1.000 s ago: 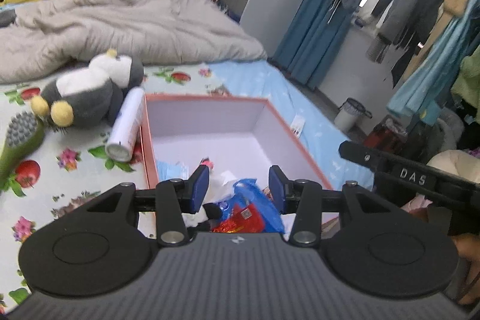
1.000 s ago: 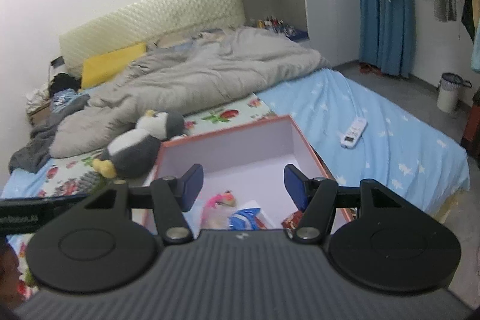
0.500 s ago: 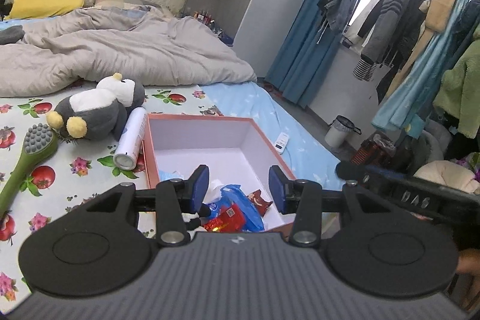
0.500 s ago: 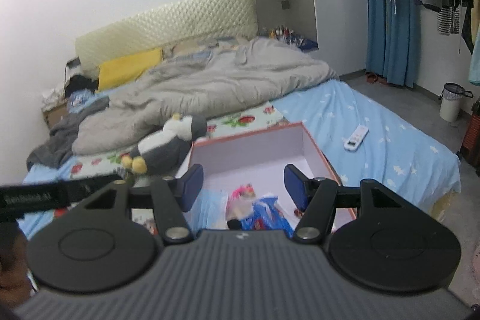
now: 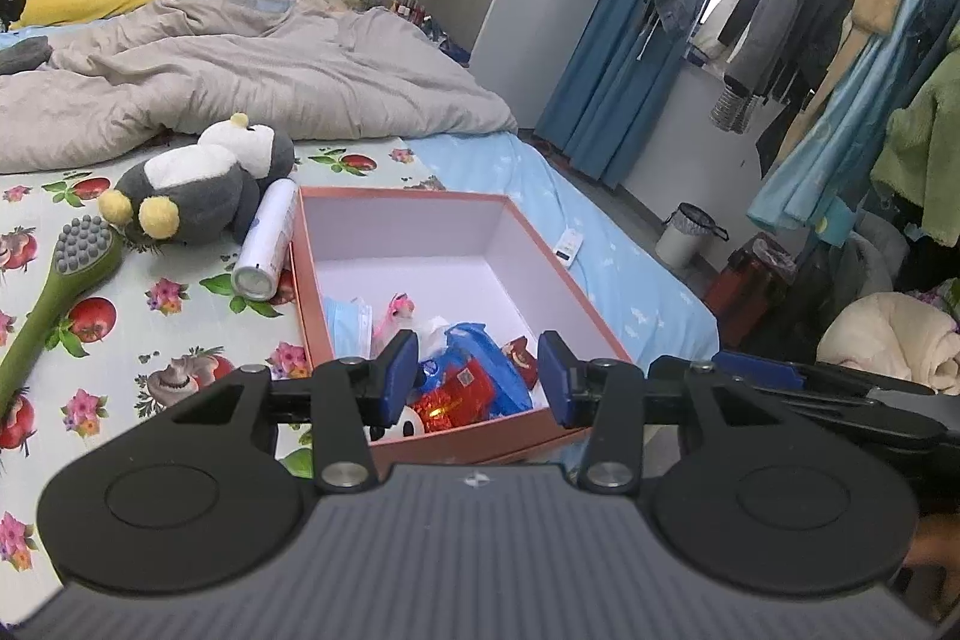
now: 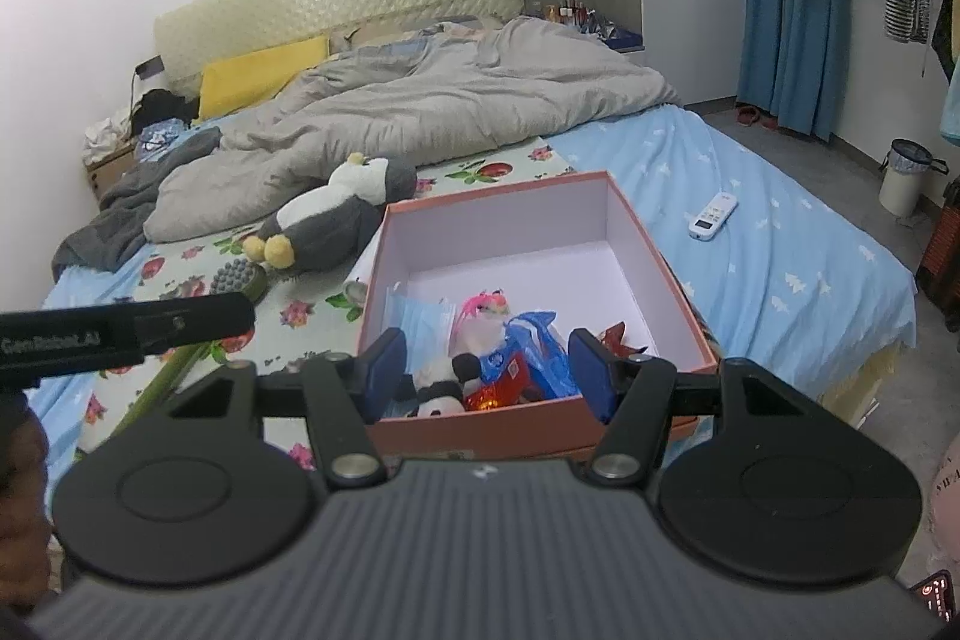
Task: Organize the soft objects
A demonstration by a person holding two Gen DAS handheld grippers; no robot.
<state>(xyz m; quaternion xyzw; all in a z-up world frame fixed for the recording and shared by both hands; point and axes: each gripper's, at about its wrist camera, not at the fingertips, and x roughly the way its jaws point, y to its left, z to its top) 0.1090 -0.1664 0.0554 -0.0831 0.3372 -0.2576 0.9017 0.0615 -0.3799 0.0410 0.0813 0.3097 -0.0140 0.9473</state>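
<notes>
Salmon-pink cardboard: that's our box (image 6: 672, 274), open-topped on the bed, its near end toward both of us, so anything soft can drop straight in from above.
Box contents: small soft things crowd the near end: a blue face mask (image 6: 420, 316) at near left, a pink-haired toy (image 6: 486, 310), a little panda plush (image 6: 444, 382), a blue plastic bag (image 6: 540, 346) and a red foil packet (image 6: 498, 394); the far half is bare, which we judge leaves room for a bigger piece.
Penguin plush (image 5: 204, 184): lying on its side on the fruit-print sheet (image 5: 150, 340), just beyond the box's far left corner, outside it; we'd call it the next soft thing to go in.
Spray can (image 5: 267, 241): lying along the box's left wall, just beside the penguin; hard, so likely not ours to pack.
Green brush (image 5: 54, 292): further left on the sheet, well clear of the box.
Left gripper (image 5: 477, 376): we hold it above the near edge of the box, blue pads spread apart, nothing between them.
Right gripper (image 6: 489, 370): likewise over the near edge, fingers parted wide and empty.
Remote control (image 6: 711, 215): right of the box on the blue sheet, apart from everything.
Grey duvet (image 6: 432, 100): bunched across the far side of the bed.
</notes>
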